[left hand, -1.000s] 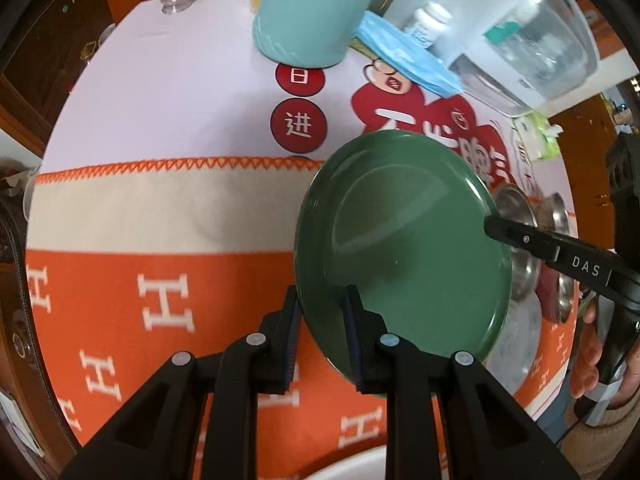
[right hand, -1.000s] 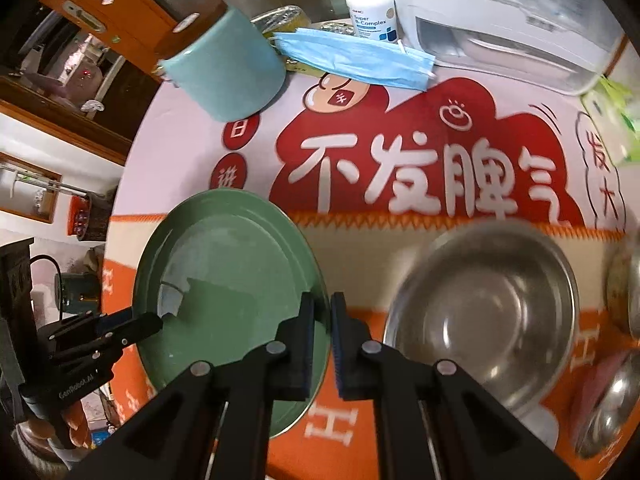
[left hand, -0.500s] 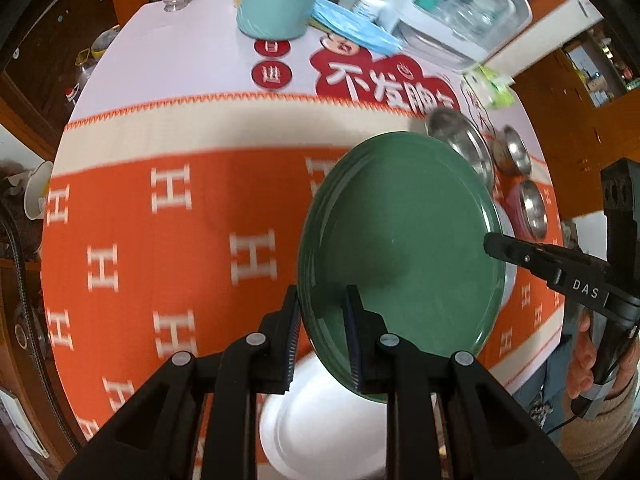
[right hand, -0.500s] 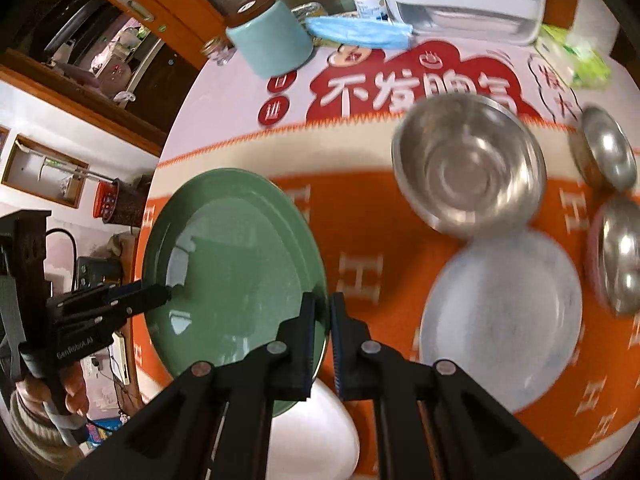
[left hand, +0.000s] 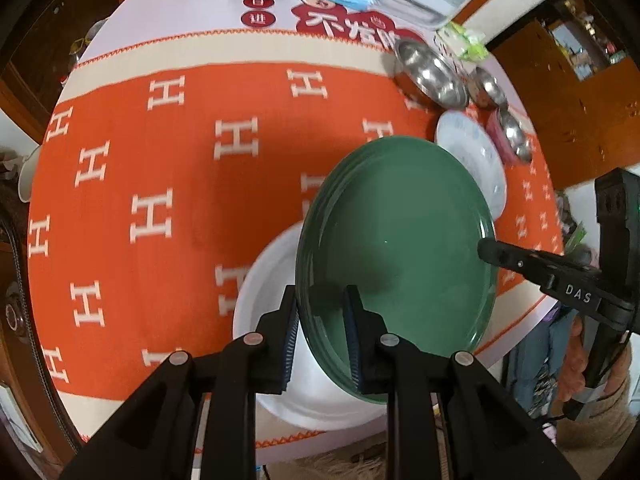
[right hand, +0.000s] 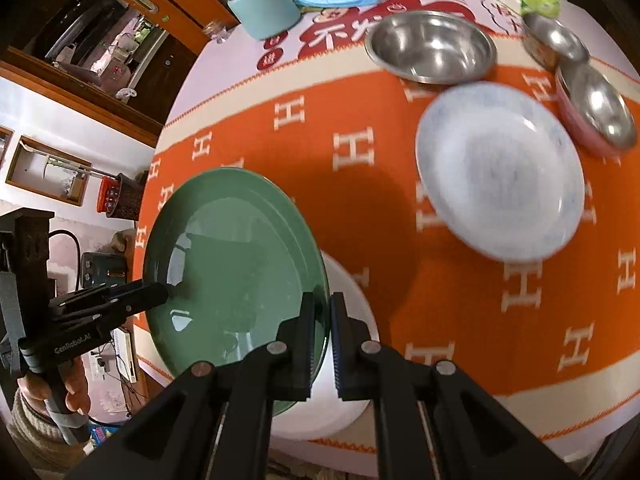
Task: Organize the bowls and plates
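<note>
A green plate [left hand: 400, 248] is held in the air by both grippers, one on each rim. My left gripper [left hand: 322, 338] is shut on its near rim; the right gripper shows at the far rim in this view. In the right wrist view my right gripper [right hand: 322, 344] is shut on the green plate's [right hand: 232, 272] other rim. A white plate [left hand: 272, 280] lies on the table right under the green one, near the front edge; it also shows in the right wrist view [right hand: 348, 304].
A pale speckled plate [right hand: 500, 168] lies to the right. A large steel bowl [right hand: 432, 46] and smaller steel bowls [right hand: 600, 108] stand behind it. A teal canister [right hand: 266, 10], a blue mask and a plastic bin stand at the back. Orange cloth [left hand: 160, 184] covers the table.
Both grippers have carried the green plate back from the far side of the table toward the front edge. It now hangs over the white plate.
</note>
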The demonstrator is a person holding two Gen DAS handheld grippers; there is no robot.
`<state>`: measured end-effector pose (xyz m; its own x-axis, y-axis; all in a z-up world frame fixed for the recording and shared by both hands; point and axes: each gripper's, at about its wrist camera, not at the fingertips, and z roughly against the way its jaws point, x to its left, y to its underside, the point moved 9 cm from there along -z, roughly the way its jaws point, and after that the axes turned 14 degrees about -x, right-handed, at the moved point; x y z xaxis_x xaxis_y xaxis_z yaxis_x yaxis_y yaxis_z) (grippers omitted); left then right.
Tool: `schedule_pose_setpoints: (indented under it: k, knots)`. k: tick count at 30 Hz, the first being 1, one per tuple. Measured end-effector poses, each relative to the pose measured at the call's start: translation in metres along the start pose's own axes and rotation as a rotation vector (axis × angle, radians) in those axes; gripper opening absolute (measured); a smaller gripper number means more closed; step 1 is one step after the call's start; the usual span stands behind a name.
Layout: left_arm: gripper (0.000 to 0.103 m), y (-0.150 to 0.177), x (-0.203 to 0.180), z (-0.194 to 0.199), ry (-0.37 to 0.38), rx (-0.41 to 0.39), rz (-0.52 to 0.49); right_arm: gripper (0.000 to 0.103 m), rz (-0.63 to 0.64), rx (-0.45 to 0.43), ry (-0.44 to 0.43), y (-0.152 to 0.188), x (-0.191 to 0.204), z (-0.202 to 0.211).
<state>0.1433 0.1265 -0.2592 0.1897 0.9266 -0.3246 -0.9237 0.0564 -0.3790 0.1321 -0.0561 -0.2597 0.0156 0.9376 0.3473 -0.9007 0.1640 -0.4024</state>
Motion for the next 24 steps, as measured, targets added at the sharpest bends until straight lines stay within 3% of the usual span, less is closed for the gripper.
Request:
schedule_pose_setpoints:
  k: [9, 24]
  knots:
    - [0.019, 0.056, 0.02, -0.027, -0.029, 0.047, 0.015, 0.007, -0.03, 0.056, 0.03, 0.058, -0.009, -0.031]
    - [0.019, 0.081, 0.037, -0.05, -0.059, 0.039, 0.029, 0.007, -0.007, 0.086, 0.052, 0.075, -0.013, -0.055]
